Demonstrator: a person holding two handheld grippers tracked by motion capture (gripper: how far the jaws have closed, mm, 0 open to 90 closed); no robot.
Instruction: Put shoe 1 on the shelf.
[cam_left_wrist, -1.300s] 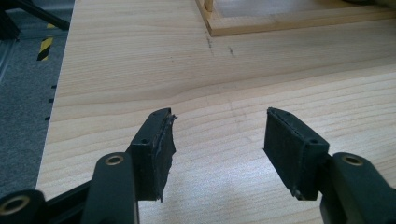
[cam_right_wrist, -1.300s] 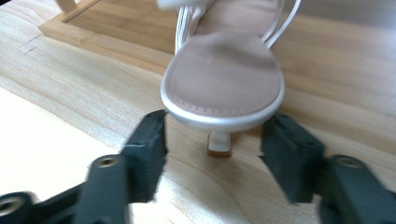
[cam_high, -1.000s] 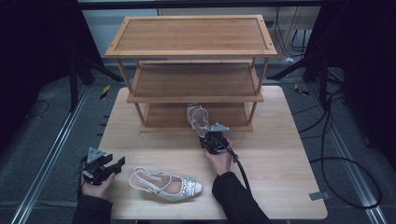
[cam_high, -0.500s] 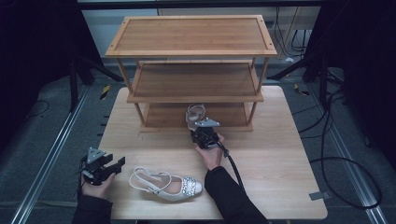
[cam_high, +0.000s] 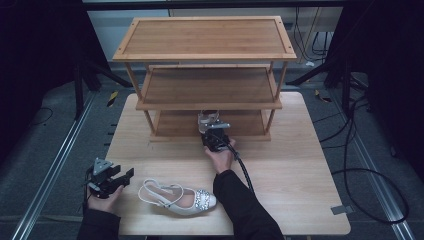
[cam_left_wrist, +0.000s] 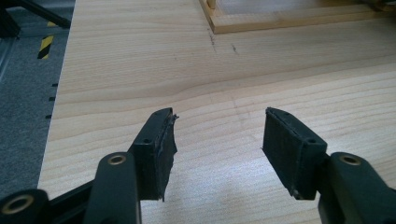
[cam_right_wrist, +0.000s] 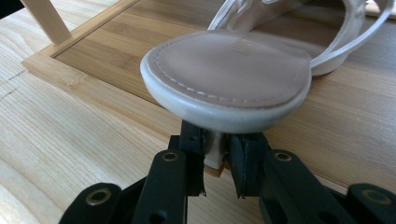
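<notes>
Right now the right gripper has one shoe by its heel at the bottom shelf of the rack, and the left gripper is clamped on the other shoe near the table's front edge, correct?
Not quite. The left gripper holds nothing: in the left gripper view its jaws stand open over bare table, and the high view shows the other shoe lying beside it. The rest holds: the right gripper pinches the first shoe's heel at the rack's bottom shelf.

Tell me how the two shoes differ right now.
The shoe on the table lies free near the front edge on its sole; the shoe at the rack sits at the bottom shelf, its heel clamped by the right gripper. The first points sideways, the second into the rack. Both are pale slingbacks.
</notes>
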